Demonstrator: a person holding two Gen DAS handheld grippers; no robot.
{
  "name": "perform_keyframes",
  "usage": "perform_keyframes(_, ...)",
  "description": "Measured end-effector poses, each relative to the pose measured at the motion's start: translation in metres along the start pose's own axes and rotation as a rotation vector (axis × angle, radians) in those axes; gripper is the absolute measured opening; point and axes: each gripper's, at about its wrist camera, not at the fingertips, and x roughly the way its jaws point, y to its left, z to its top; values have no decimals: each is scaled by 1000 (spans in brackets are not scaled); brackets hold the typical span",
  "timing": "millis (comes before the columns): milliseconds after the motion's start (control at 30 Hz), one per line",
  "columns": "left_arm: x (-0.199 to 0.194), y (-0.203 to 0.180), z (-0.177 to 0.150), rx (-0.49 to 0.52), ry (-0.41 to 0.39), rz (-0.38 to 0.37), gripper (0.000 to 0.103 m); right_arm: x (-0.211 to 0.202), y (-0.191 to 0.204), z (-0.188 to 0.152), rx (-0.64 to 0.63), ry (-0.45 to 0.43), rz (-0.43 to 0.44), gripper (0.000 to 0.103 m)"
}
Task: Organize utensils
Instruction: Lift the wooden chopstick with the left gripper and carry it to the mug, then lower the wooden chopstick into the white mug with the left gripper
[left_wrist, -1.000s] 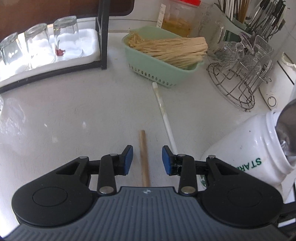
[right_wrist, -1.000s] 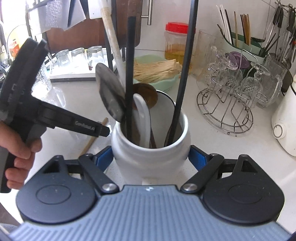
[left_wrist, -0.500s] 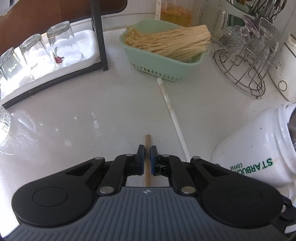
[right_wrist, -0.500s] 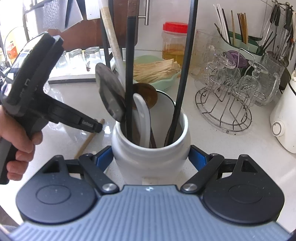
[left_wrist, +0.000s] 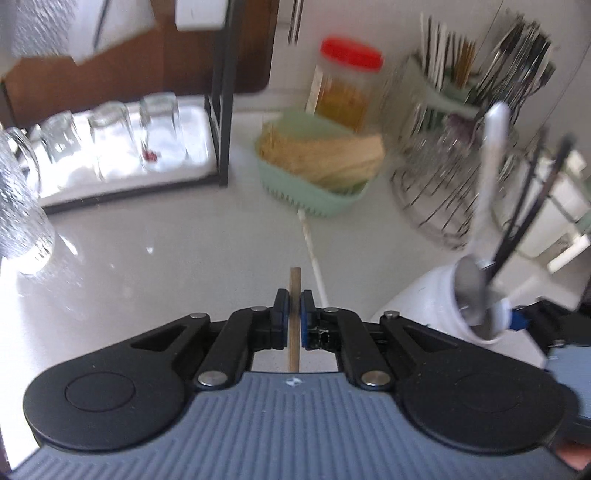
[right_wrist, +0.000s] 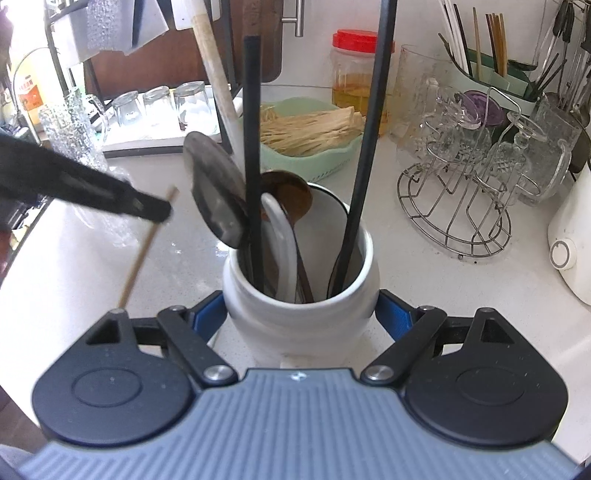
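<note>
Your white surface (left_wrist: 155, 258) is crowded along the back: glass rack, green basket of sticks (right_wrist: 310, 136), wire stand of glass mugs (right_wrist: 465, 206), all well apart from the work. Your right claw (right_wrist: 301, 314) straddles the white utensil jar (right_wrist: 301, 306), blue pads against its sides, so I judge it is steadying the jar. That jar is already packed: a grey ladle (right_wrist: 216, 195), a brown spoon, a white spoon and two long black handles (right_wrist: 253, 147) stand in it and lean across the mouth. Those are what blocks you. Your left claw (left_wrist: 293, 317) is clamped tight on the wooden chopstick (left_wrist: 294, 314), lifted off the surface, beside the jar. The grip sits near one end, so the long free end may swing or pivot, strike the ladle and miss the opening. A white chopstick (left_wrist: 314, 254) lies on the surface, not yet collected.
</note>
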Motion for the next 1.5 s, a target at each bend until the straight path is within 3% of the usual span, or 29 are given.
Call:
perform_keyframes(367, -81, -5, 4, -3, -121, -100, 7, 0, -3, -4, 6, -16, 18, 89)
perform_keyframes(1133, -188, -68, 10, -49, -307, 34, 7, 1, -11, -7, -96, -55, 108, 89)
perform_keyframes(1500, -235, -111, 42, 3, -397, 17, 7, 1, -13, -8, -117, -70, 131, 89)
